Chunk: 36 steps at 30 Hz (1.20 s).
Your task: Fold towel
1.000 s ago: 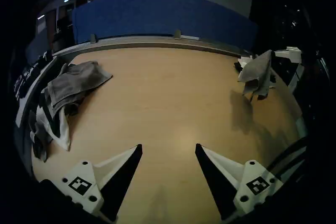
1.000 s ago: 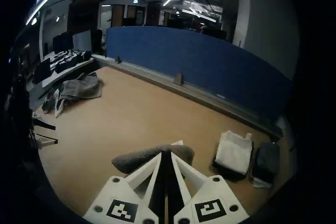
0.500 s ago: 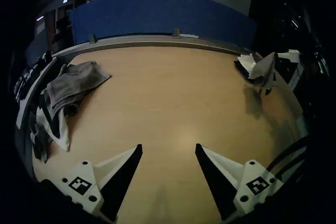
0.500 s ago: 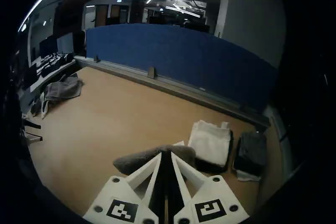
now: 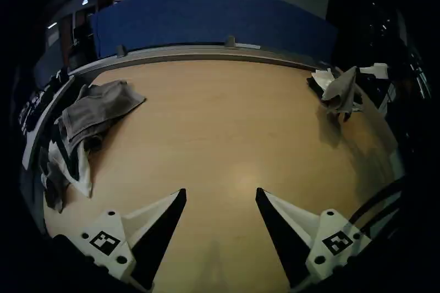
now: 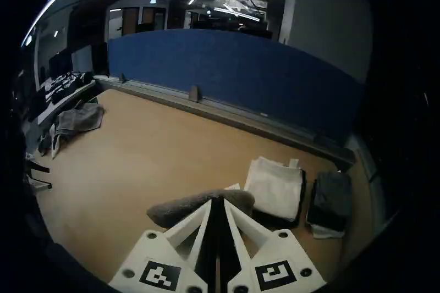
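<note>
1. In the left gripper view, the left claw (image 5: 220,191) stood at the bottom of the frame. Its two white-and-black fingers were spread wide with nothing between them, above the light wooden worktop (image 5: 220,128).
2. In the right gripper view, the right claw (image 6: 218,198) sat at the bottom centre with its fingers pressed together on a limp grey cloth towel (image 6: 176,210). The towel draped across the fingertips and bulged out to their lower left.
3. Just beyond those tips, right of centre, a folded white towel (image 6: 274,186) lay on a darker folded layer. Beside it, nearer the right edge, lay a folded dark grey towel (image 6: 330,197) with a strip of white showing under it.
4. In the left gripper view, the limp grey cloth towel (image 5: 340,92) hung at the upper right of the frame, with the right claw's white body showing behind it. It hung above the worktop, close to the folded pieces there.
5. A loose heap of grey and white towels (image 5: 91,117) lay at the left edge of the worktop. In the right gripper view it appeared at the middle left (image 6: 71,120).
6. Farthest off, a long blue fabric partition (image 5: 214,18) ran along the worktop's back edge, above a grey rail.
</note>
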Each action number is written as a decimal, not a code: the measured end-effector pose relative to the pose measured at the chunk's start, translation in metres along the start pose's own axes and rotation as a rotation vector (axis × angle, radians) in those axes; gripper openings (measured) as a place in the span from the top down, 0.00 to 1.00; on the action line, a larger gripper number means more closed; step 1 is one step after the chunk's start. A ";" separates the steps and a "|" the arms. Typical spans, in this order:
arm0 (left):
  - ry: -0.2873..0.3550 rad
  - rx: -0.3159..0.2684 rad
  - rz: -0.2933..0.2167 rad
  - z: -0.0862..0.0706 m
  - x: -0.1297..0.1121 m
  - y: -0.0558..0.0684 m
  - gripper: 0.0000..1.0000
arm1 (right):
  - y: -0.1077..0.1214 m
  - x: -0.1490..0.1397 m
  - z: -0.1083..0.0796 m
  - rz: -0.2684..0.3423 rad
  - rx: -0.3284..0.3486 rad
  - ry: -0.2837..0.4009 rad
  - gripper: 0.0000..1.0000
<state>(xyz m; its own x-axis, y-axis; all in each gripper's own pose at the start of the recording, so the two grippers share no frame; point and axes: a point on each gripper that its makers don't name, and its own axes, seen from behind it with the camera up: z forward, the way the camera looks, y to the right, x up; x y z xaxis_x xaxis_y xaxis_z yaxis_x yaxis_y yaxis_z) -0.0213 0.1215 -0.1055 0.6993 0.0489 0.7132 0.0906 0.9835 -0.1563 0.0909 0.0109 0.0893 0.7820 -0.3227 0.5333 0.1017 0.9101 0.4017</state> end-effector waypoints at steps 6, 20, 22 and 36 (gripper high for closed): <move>0.002 0.005 -0.005 -0.001 0.000 -0.001 0.06 | -0.001 0.001 0.008 0.009 0.005 0.001 1.00; 0.002 0.016 -0.009 -0.003 -0.004 0.000 0.06 | 0.001 0.007 0.020 0.009 0.007 0.007 1.00; 0.003 0.018 -0.009 -0.003 -0.003 -0.001 0.06 | 0.001 0.006 0.023 0.011 0.007 0.008 1.00; 0.004 0.022 -0.006 -0.004 -0.003 -0.004 0.06 | -0.001 -0.047 0.015 0.091 -0.005 -0.033 1.00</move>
<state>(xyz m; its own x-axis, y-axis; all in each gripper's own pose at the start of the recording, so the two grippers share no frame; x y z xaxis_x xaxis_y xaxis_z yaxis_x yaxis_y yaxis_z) -0.0206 0.1168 -0.1099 0.7017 0.0427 0.7112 0.0790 0.9874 -0.1373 0.0452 0.0210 0.0749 0.7676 -0.2470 0.5914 0.0340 0.9372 0.3472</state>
